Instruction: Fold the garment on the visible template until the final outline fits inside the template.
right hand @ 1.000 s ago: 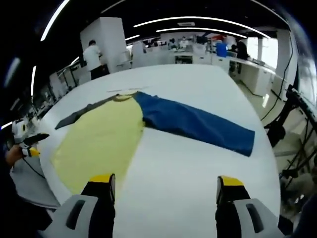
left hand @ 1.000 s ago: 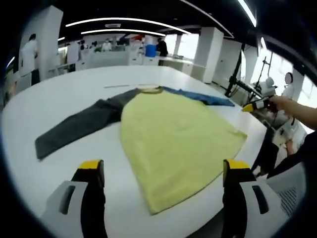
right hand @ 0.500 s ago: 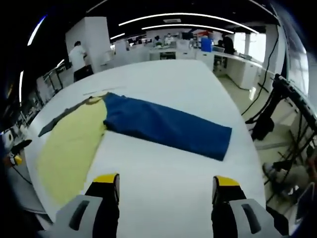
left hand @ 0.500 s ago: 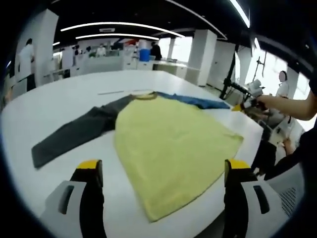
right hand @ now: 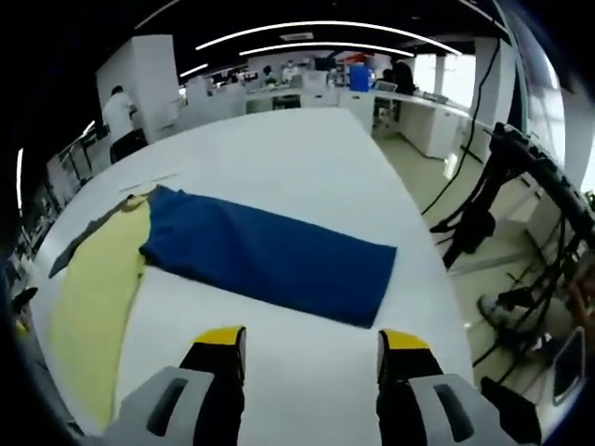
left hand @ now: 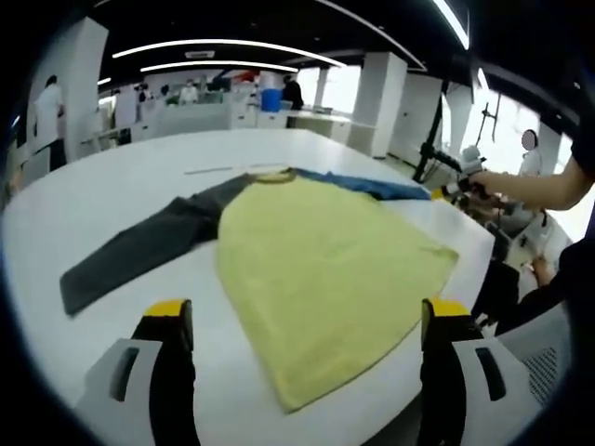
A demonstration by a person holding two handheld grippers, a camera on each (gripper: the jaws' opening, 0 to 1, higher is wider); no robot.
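A long-sleeved garment lies flat on the white table [left hand: 121, 177]. Its yellow body [left hand: 325, 265] spreads across the middle of the left gripper view, with the dark grey sleeve [left hand: 139, 246] stretched to the left and the blue sleeve [left hand: 372, 186] to the far right. In the right gripper view the blue sleeve [right hand: 270, 260] lies straight ahead, the yellow body [right hand: 88, 297] at left. My left gripper [left hand: 302, 321] is open above the near table edge, short of the yellow hem. My right gripper [right hand: 311, 344] is open just short of the blue sleeve's cuff. I cannot make out a template outline.
A person's arm holding the other gripper [left hand: 456, 190] reaches in at the right of the left gripper view. The table edge [right hand: 428, 269] drops to the floor at right, beside a black stand [right hand: 483, 214]. People and desks [right hand: 279, 79] stand far behind.
The right gripper view has swung right and moved in toward the blue sleeve, which now fills its middle; its jaws have drawn slightly closer together. The left gripper view has barely shifted.
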